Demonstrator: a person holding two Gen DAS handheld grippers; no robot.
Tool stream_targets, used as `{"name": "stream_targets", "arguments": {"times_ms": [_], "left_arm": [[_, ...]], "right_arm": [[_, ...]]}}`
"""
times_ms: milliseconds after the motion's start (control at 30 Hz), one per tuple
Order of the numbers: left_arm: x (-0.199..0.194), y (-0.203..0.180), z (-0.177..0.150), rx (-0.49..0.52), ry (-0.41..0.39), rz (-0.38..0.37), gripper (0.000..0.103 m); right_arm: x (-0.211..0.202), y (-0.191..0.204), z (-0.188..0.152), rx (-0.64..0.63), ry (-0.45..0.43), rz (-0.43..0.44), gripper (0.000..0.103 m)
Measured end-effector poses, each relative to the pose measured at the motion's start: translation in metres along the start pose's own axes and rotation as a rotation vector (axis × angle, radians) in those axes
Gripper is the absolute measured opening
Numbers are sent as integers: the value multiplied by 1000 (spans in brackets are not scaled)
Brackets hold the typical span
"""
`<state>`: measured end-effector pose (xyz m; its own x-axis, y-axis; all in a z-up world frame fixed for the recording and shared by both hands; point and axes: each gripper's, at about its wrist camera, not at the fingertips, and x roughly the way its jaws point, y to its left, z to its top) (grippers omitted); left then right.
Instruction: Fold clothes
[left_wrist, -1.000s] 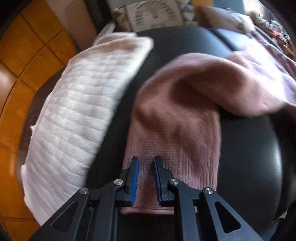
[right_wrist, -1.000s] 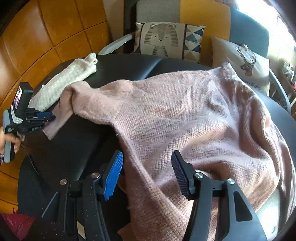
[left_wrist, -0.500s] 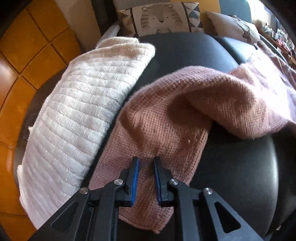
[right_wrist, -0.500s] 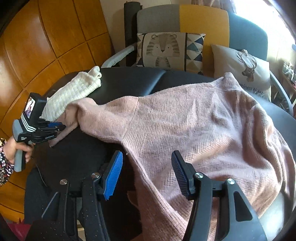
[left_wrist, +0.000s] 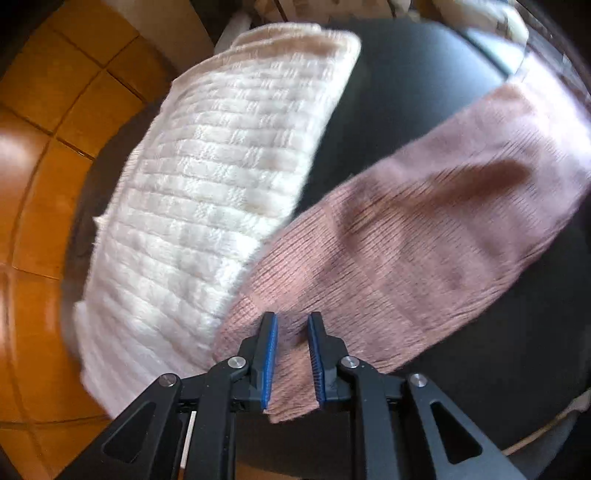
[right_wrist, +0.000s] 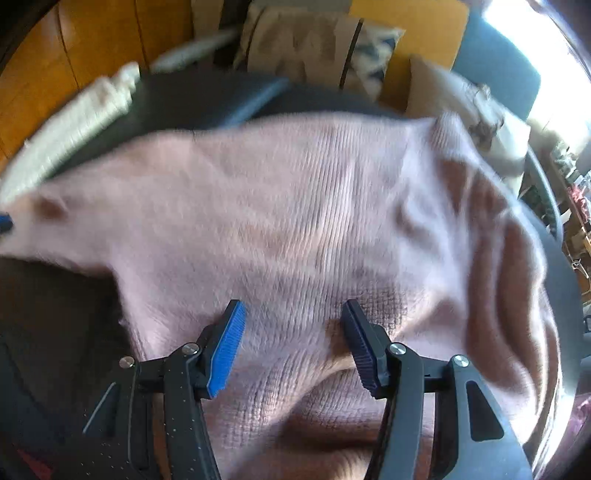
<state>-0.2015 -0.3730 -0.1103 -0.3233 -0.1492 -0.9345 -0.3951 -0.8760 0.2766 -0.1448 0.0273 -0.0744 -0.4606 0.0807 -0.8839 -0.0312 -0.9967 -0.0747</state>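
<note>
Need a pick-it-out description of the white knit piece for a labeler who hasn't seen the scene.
Start at the black padded table. Two knits lie on it: the pink sweater spread across the middle, and the folded cream garment at its far-left edge beside the pink sleeve. It's the only white, chunky-ribbed, already folded piece.

Black padded surface (left_wrist: 388, 110), glossy, filling the centre of both wrist views. Orange-brown tiled floor (left_wrist: 44, 155), glazed, at 9 to 10 o'clock in both views. Patterned cushion (right_wrist: 306, 44), blurred, at 12 o'clock in the right wrist view. Yellow chair back (right_wrist: 424, 33) just behind it, toward 1 o'clock. Blue upholstered section (right_wrist: 495, 74) beside the yellow, at 1 to 2 o'clock. Pale cushion (right_wrist: 476, 107), print unreadable, below it at 2 o'clock.
</note>
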Motion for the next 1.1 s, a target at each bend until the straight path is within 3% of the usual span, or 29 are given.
{"name": "stream_targets", "arguments": {"times_ms": [67,167,300,500,633,767,933,1100], "left_arm": [[-7,3,-1,-17,-40,-5,17],[-14,25,2,-124,-115,-6,17],[-5,46,38,-258,-170,-2,17],[50,66,66,-283,-76,13,17],[64,97,75,-373,-86,-10,16],[79,125,82,-386,-96,106,16],[93,160,89,-467,-106,109,16],[107,175,100,-455,-110,221,16]], "right_arm": [[5,-1,-3,-3,14,-6,58],[0,5,-3,-24,-8,-2,58],[6,14,-3,-55,4,-14,58],[11,18,1,-30,14,-12,58],[10,19,2,-37,17,-20,58],[12,21,3,-30,16,-17,58],[13,18,3,-8,13,-6,58],[12,16,1,1,5,-4,58]]}}
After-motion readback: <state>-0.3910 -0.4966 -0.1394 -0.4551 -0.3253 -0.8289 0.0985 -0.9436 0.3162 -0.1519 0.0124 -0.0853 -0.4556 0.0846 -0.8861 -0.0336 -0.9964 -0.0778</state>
